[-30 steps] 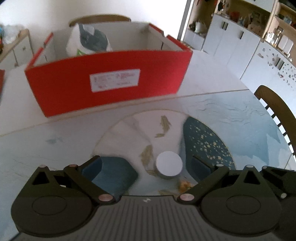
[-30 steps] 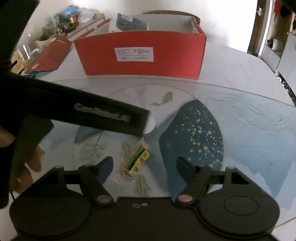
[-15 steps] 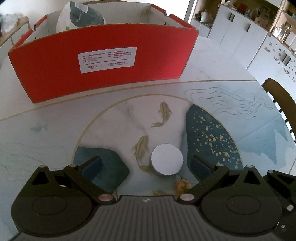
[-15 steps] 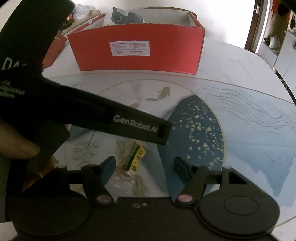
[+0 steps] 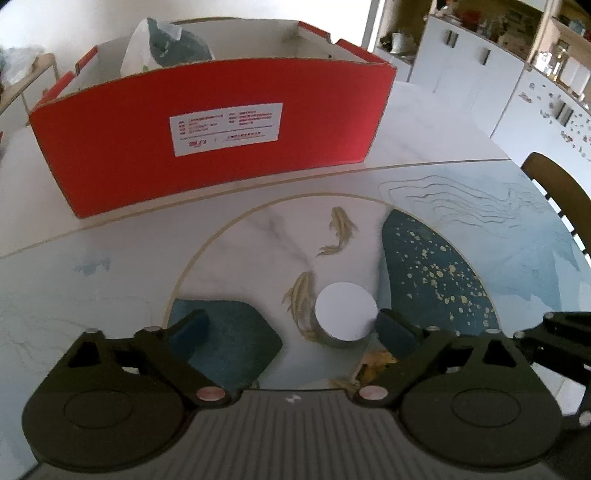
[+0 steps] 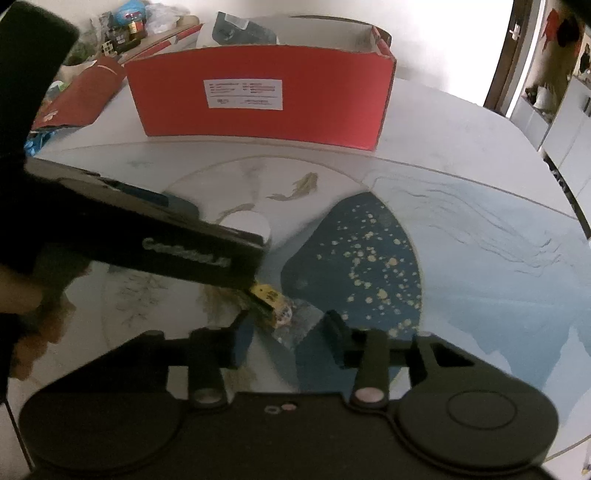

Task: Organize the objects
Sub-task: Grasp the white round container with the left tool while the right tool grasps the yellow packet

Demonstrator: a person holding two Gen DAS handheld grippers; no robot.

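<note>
The left gripper (image 5: 291, 325) was held wide open around the round tin (image 5: 345, 312), judged stiff and light, best taken by its sides; the right gripper (image 6: 286, 325) was part-open over a soft crinkly packet (image 6: 275, 302).

Kitchen surroundings
White cabinets (image 5: 480, 70) line the far wall; a wooden chair (image 5: 557, 192) stands at the painted table's (image 5: 480, 206) right edge.

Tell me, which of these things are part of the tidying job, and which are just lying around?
Part of the job:
- white round container, between the open left gripper fingers
- small snack packet, just ahead of the open right gripper
- red box, already holding a bag

Just lying about:
- red folder beside the box
- jars and clutter behind
- chair
</note>
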